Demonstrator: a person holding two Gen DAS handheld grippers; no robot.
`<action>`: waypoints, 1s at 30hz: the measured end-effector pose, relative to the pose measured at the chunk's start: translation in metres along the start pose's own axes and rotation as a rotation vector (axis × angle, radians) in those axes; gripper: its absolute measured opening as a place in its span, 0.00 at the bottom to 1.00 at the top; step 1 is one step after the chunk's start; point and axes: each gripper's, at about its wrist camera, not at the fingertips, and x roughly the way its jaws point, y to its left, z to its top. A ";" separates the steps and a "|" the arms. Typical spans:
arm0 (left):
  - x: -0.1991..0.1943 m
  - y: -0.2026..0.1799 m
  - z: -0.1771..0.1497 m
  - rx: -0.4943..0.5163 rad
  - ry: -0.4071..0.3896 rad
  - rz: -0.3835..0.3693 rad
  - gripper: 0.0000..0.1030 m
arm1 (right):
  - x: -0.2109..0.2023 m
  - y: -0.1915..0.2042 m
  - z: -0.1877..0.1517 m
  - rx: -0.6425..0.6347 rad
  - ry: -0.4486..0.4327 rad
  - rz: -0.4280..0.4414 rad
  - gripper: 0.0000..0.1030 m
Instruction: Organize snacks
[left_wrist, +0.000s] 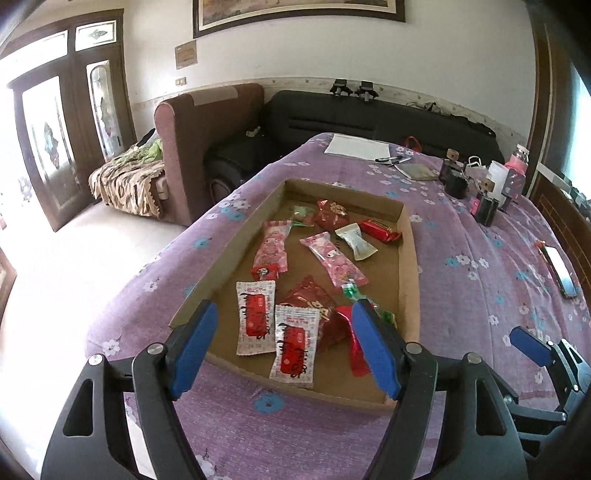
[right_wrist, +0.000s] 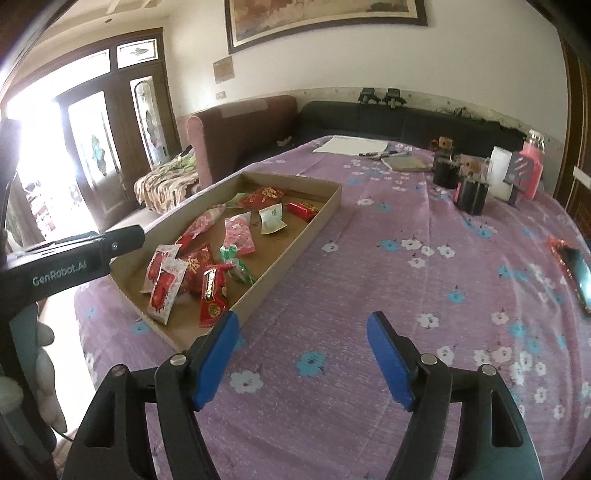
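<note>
A wide table (right_wrist: 369, 258) covered in a purple flowered cloth fills both views. On it sits a shallow cardboard tray (left_wrist: 408, 266), long and open-topped, holding a loose scatter of wrapped snacks.

Every snack in view already lies inside the tray, and none shows on the cloth. They are jumbled, though, with some overlapping, so the gathering looks done while any sorting or lining up seems left to do.

Among the snacks are two long pink packets (left_wrist: 334, 258) near the middle, two white packets with red labels (left_wrist: 256, 319) at the near end, dark red pouches, a small white packet (left_wrist: 356, 240) and a red bar (left_wrist: 380, 229) toward the far end.

The left tongs (left_wrist: 284, 347) hover over the tray's near end, wide open and holding nothing, with the white-and-red packets showing between the blue pads.

The right tongs (right_wrist: 303, 354) are also wide open and empty, over bare cloth just beside the tray's near right corner; the snacks lie ahead to their left.
</note>
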 end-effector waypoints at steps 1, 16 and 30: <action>0.000 -0.003 0.000 0.003 0.000 0.000 0.73 | -0.001 0.000 -0.001 -0.005 -0.003 -0.003 0.72; -0.006 -0.021 0.000 0.018 -0.025 0.001 0.73 | -0.003 -0.016 -0.011 0.004 0.000 -0.014 0.74; -0.074 0.003 -0.009 -0.070 -0.465 0.206 1.00 | 0.001 -0.019 -0.009 0.007 -0.004 -0.005 0.74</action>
